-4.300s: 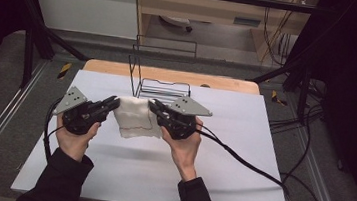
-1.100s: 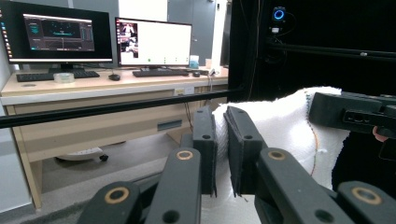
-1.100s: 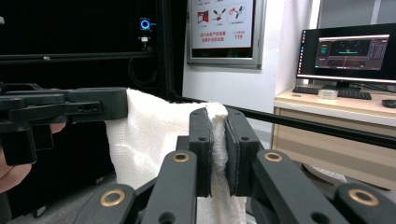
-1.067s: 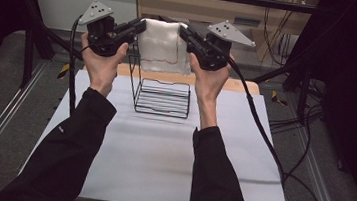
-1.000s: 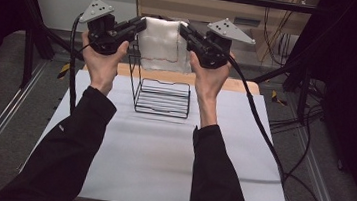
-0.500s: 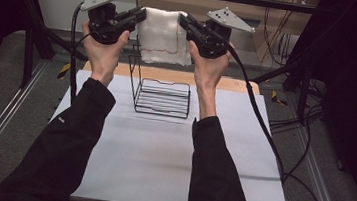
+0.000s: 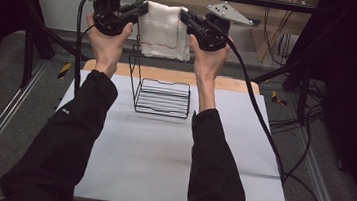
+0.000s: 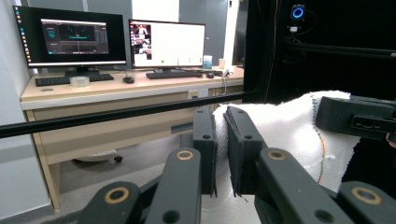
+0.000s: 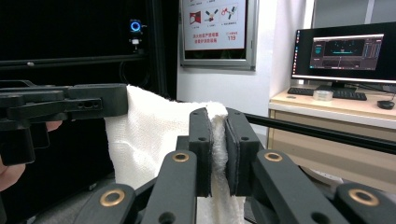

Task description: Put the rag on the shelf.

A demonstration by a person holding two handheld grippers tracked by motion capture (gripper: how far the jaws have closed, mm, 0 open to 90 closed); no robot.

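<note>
Wire rack (image 7: 163,96) beneath held towel (image 7: 163,31)

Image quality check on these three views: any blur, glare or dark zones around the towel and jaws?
High view: sharp and evenly lit on the table, but both edges fall near-black; the towel looks slightly washed out. Left gripper view: soft overall, its white monitor blown out, black behind the towel. Right gripper view: crisper, dark on its left, the wall poster readable.

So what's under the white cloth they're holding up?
Below the white cloth, pinched by the left gripper and right gripper, stands a black wire rack on the white table. The cloth's lower edge covers the rack's upright top.
</note>
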